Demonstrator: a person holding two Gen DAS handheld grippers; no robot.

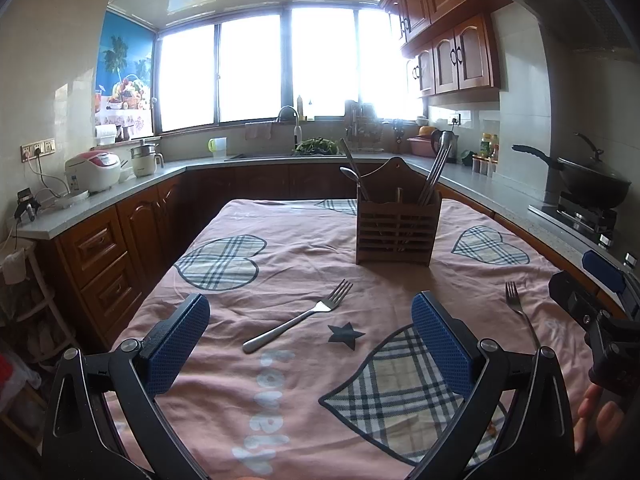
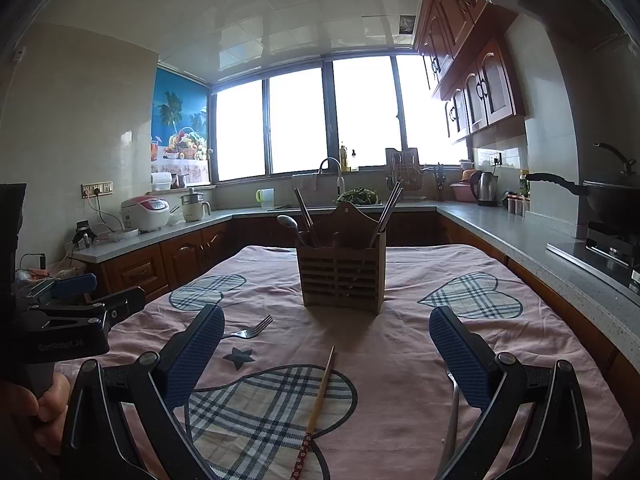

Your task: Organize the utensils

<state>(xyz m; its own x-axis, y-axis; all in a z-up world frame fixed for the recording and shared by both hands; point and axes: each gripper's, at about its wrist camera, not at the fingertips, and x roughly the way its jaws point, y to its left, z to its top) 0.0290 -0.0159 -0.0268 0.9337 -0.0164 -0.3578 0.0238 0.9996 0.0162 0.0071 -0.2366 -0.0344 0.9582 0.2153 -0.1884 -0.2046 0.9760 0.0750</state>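
A wooden utensil holder (image 1: pixel 394 230) (image 2: pixel 342 276) stands on the pink tablecloth, with a spoon and chopsticks upright in it. A steel fork (image 1: pixel 298 322) (image 2: pixel 248 330) lies on the cloth ahead of my open, empty left gripper (image 1: pixel 310 340). A second fork (image 1: pixel 518 308) lies to the right; its handle (image 2: pixel 452 428) shows beside my right gripper's right finger. A single wooden chopstick (image 2: pixel 316 412) lies between the fingers of my open, empty right gripper (image 2: pixel 326 354). The left gripper's body (image 2: pixel 64 312) shows at the right wrist view's left edge.
The table with the pink cloth (image 1: pixel 280 264) is ringed by kitchen counters (image 1: pixel 100 200). A rice cooker (image 1: pixel 94 170), a sink (image 1: pixel 288 148), a kettle (image 2: pixel 486 188) and a wok on the stove (image 1: pixel 588 184) stand on them.
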